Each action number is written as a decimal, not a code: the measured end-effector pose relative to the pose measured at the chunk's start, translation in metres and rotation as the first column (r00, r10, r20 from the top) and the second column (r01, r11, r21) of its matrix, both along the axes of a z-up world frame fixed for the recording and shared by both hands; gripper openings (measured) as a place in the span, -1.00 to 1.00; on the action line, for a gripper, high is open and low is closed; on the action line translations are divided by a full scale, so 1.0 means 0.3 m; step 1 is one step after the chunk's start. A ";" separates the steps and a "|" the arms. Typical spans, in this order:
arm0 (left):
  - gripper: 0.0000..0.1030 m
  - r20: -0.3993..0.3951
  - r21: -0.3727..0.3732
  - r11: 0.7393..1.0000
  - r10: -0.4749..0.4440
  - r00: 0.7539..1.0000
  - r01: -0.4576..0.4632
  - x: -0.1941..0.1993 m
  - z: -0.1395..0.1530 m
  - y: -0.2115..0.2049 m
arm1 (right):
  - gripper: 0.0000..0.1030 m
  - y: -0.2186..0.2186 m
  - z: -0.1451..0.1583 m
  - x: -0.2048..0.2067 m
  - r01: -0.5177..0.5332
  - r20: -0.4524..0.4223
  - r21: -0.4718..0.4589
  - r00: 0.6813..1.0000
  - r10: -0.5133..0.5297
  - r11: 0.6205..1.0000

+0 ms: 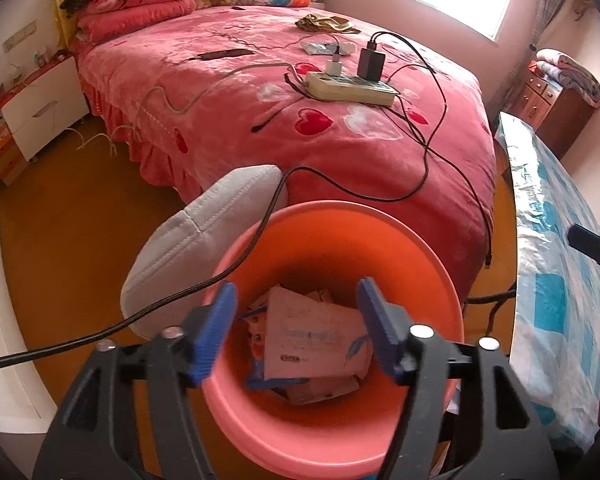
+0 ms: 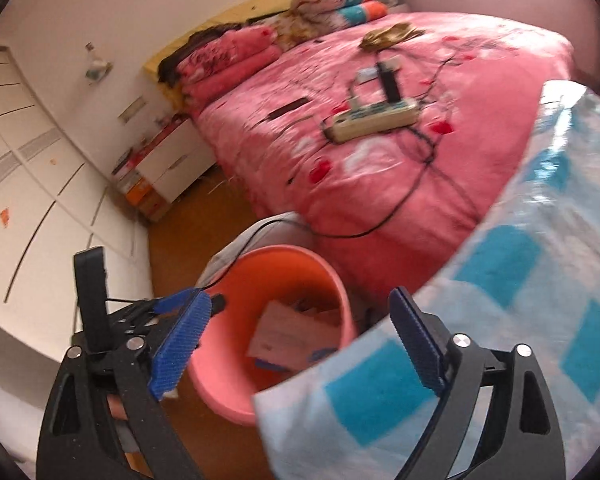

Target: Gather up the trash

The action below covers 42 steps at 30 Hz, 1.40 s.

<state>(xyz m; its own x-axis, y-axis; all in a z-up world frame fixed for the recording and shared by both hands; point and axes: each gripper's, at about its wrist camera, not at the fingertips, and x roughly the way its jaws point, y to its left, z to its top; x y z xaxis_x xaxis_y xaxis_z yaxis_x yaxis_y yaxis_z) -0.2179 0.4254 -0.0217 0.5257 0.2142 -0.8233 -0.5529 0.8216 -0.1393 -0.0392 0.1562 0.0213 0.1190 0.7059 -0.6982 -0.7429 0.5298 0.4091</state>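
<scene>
An orange-pink bin stands on the brown floor at the foot of the bed. Inside it lie a white paper packet and other wrappers. My left gripper hangs open right above the bin's mouth; nothing is between its blue pads, and the packet lies loose below them. In the right wrist view the same bin and packet sit ahead of my right gripper. That gripper is wide open and empty, its right finger over the blue-checked cloth.
A grey cushion leans against the bin's left side, and a black cable crosses its rim. The pink bed carries a power strip with chargers and cords. A blue-checked covered surface fills the right. White drawers stand far left.
</scene>
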 end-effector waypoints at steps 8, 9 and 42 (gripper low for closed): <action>0.63 0.003 0.083 0.996 -0.033 0.999 0.032 0.031 0.059 -0.077 | 0.81 -0.148 0.011 0.003 0.106 0.096 -0.034 0.990 -0.102 0.994; 0.66 0.004 0.094 0.995 -0.036 0.999 0.036 0.039 0.068 -0.088 | 0.81 -0.163 0.009 -0.001 0.115 0.103 -0.036 0.989 -0.111 0.993; 0.89 0.205 0.278 0.926 -0.318 0.926 0.257 0.198 0.388 -0.605 | 0.81 -0.747 0.040 -0.031 0.429 0.351 0.052 0.838 -0.419 0.902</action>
<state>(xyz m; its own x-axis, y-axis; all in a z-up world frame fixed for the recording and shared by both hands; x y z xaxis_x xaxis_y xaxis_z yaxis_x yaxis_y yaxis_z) -0.1585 0.2439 0.0946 0.7706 0.1992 -0.6054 -0.2619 0.9650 -0.0158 -0.0484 -0.0680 0.0333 0.6386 0.5125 -0.5740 -0.5336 0.8324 0.1495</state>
